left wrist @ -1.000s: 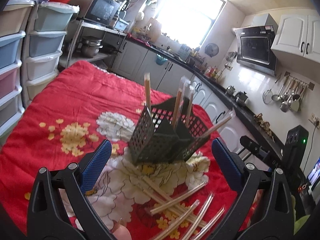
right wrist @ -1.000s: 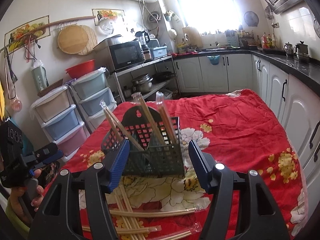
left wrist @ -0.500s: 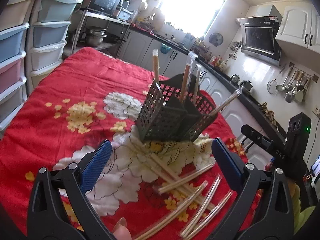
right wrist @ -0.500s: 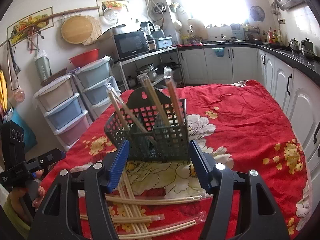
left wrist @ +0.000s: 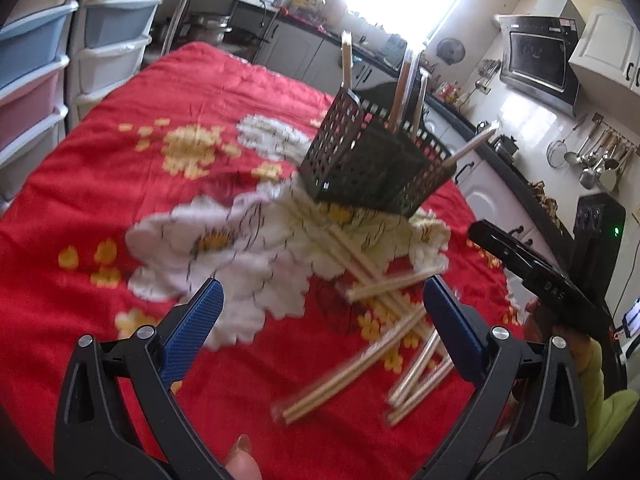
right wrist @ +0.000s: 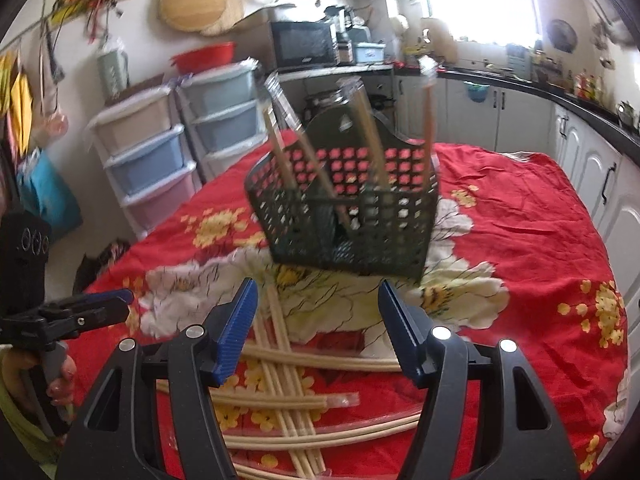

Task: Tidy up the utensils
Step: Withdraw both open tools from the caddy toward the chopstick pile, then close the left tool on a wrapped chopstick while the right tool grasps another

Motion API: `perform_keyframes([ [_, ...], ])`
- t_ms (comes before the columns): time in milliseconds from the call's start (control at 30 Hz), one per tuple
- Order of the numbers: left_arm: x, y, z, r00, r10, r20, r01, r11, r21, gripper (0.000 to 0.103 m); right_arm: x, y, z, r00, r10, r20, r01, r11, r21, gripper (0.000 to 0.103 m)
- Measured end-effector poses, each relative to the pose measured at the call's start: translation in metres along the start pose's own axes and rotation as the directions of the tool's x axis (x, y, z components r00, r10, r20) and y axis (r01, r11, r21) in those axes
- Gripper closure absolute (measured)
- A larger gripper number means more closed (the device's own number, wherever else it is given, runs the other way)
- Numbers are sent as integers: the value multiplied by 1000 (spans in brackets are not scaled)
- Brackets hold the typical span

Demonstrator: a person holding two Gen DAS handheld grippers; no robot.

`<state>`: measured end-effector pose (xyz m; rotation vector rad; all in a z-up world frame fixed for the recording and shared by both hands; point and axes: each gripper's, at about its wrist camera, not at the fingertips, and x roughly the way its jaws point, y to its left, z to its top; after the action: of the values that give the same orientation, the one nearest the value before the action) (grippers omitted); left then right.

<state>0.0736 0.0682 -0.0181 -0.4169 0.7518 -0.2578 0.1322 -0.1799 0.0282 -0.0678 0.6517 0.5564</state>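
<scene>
Along the left edge of the counter, stacked plastic drawers are seen against the wall. The counter itself is covered by a red flowered cloth. The left gripper is held above the near part of the cloth with its blue pads spread wide and nothing between them; in the right wrist view it is seen at the left edge of the counter, its tips apart there as well. A dark perforated basket is set toward the far middle of the counter, on the white flower print. Four wrapped chopstick pairs are stood in it, leaning at different angles; which compartments they occupy cannot be told through the blur. Loose chopsticks in clear sleeves are scattered on the cloth just in front of the basket, crossed over one another in a rough pile toward the near right of the counter. The right gripper is held over this pile, its jaws spread and empty, with the basket straight ahead between the fingertips. In the left wrist view, the right gripper is seen at the right edge of the counter. A hob and hanging ladles are seen on the far right wall.
</scene>
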Motion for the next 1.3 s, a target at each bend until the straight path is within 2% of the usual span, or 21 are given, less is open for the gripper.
perform_keyframes([
  [133,0,4,-14,999,-7,-42,7,1000,-6,11,12,13,-7,999,12,-40,-14,999,-46,43],
  [433,3,5,-40,990,-20,-140,24,999,28,28,31,27,-18,991,22,-129,-42,987,-153,43],
  [500,6,7,-43,987,-25,-159,29,999,20,35,36,31,-20,988,23,-153,-50,983,-179,43],
  [600,9,8,-50,983,-34,-183,39,999,23,39,46,38,-24,981,22,-192,-67,971,-230,43],
  [733,12,5,-56,978,-48,-201,56,998,37,43,59,53,-32,971,-1,-237,-78,942,-325,43],
  [867,13,4,-57,976,-56,-212,67,997,43,61,69,70,-40,970,-50,-239,-62,897,-438,43],
  [967,15,6,-58,975,-71,-212,79,996,30,62,78,79,-45,967,-85,-239,-46,867,-497,44],
  [1100,16,9,-58,975,-79,-206,85,996,16,72,86,85,-49,964,-114,-239,-34,841,-540,45],
  [1167,17,11,-58,975,-81,-206,85,996,13,75,89,87,-50,966,-116,-231,-31,834,-551,49],
  [1300,17,14,-59,975,-84,-207,87,996,7,84,94,89,-48,967,-110,-231,-38,832,-554,70],
])
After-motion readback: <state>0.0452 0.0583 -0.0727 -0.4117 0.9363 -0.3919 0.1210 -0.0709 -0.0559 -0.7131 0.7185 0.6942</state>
